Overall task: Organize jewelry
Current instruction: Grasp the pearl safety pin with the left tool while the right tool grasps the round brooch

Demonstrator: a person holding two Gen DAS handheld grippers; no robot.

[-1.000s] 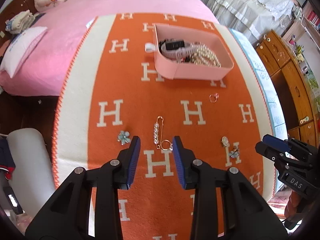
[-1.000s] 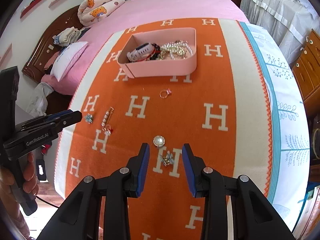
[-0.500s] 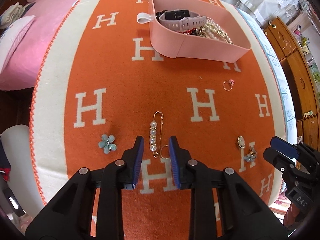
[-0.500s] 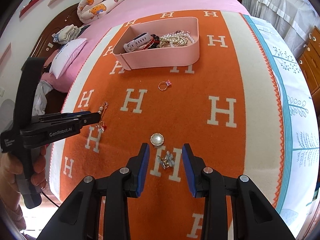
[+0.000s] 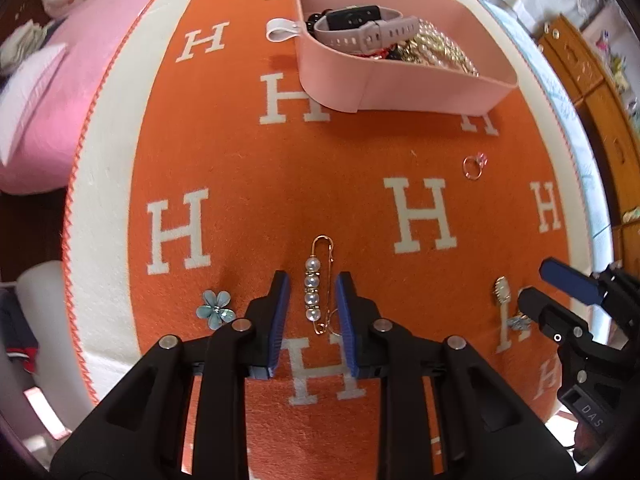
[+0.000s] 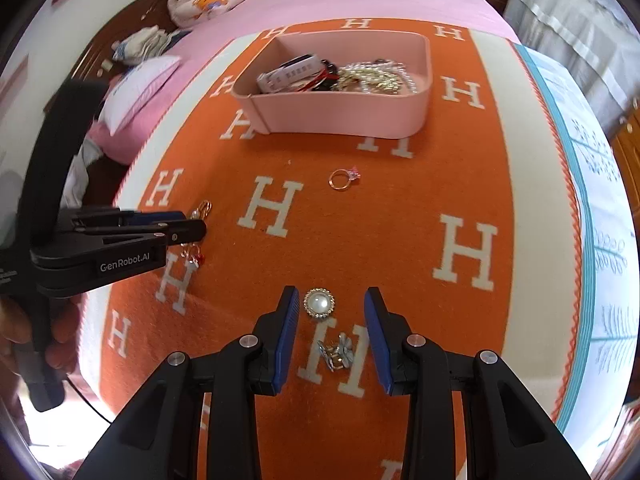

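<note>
orange blanket (image 5: 240, 168); left gripper (image 5: 310, 300) lower, jaws just closing around pearl pin (image 5: 316, 286) (untouched); right gripper (image 6: 331, 316) part-open, empty.

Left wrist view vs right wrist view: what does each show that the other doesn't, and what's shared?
Left wrist only: the blue flower piece beside the left gripper, whose jaws have just been closing around the pearl pin, pads not yet touching.

Right wrist only: the right gripper open over the round pearl brooch and small flower earring.

Both: pink tray, ring, orange blanket.
</note>
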